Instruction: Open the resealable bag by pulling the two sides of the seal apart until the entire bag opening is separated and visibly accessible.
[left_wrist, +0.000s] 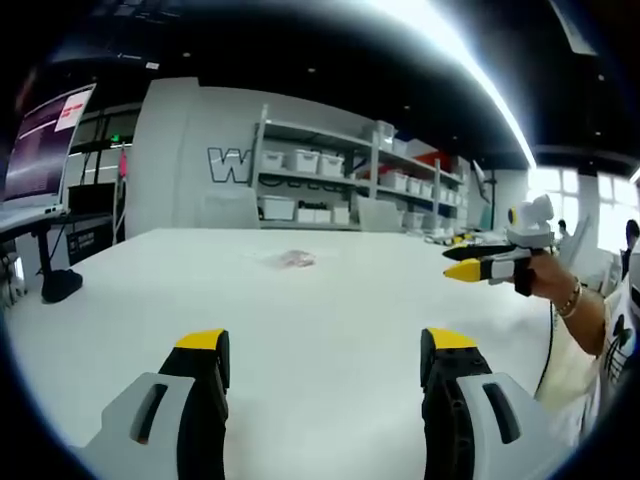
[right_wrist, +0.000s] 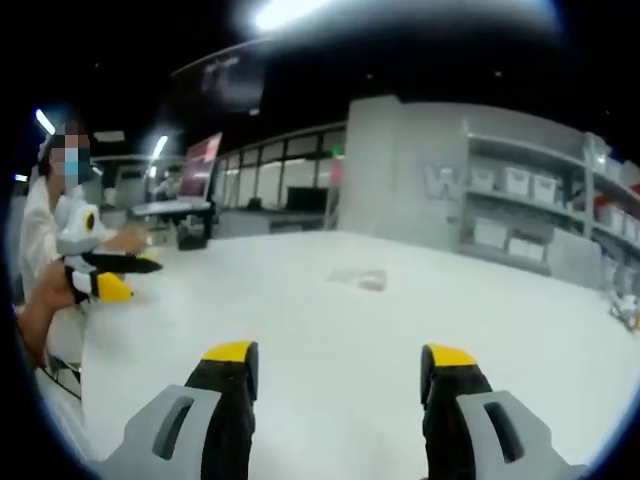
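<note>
A small clear resealable bag (left_wrist: 290, 259) lies flat on the white table (left_wrist: 330, 300), far ahead of my left gripper (left_wrist: 326, 355). That gripper is open, with nothing between its yellow-tipped jaws. In the right gripper view the same bag (right_wrist: 362, 278) lies on the table (right_wrist: 330, 320), well beyond my right gripper (right_wrist: 341, 362), which is also open and empty. A hand holds the right gripper (left_wrist: 478, 266) in the air at the right of the left gripper view. The left gripper (right_wrist: 112, 276) hovers at the left of the right gripper view. Both are apart from the bag.
Shelves with white bins (left_wrist: 330, 165) stand behind the table. A monitor on a desk (left_wrist: 45, 140) is at the far left, with a dark object (left_wrist: 60, 285) near the table's left edge. A person (right_wrist: 50, 230) stands at the table's side.
</note>
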